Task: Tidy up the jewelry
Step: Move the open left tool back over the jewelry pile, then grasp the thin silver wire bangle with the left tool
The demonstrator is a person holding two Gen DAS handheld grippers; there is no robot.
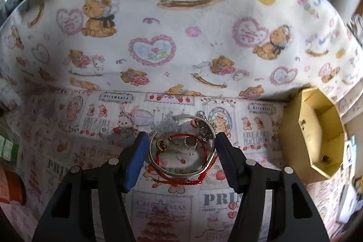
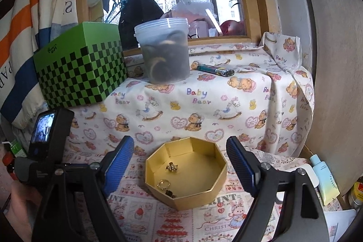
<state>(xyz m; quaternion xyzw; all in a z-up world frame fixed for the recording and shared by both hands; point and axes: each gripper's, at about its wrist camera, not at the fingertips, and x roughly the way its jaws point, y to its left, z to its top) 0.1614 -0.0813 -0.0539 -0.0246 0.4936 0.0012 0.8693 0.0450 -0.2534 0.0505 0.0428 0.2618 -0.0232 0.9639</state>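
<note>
In the left wrist view, a pile of jewelry lies on the printed cloth: a silver bangle (image 1: 181, 170), a red cord bracelet (image 1: 181, 182), a ring (image 1: 190, 141), a gold earring (image 1: 162, 145) and a silver chain (image 1: 204, 128). My left gripper (image 1: 179, 155) is open, its fingers on either side of the pile. A gold octagonal box (image 1: 313, 135) stands to the right. In the right wrist view the same box (image 2: 186, 174) holds a gold charm (image 2: 171, 167), a gold ring (image 2: 163, 184) and a dark piece (image 2: 170, 194). My right gripper (image 2: 181, 165) is open, fingers flanking the box.
A raised ledge draped in bear-print cloth (image 2: 204, 101) stands behind, bearing a green checkered box (image 2: 79, 74), a plastic tub (image 2: 165, 51) and a lighter (image 2: 215, 70). Bottles (image 2: 324, 180) crowd the right edge. The left gripper's body (image 2: 45, 135) shows at left.
</note>
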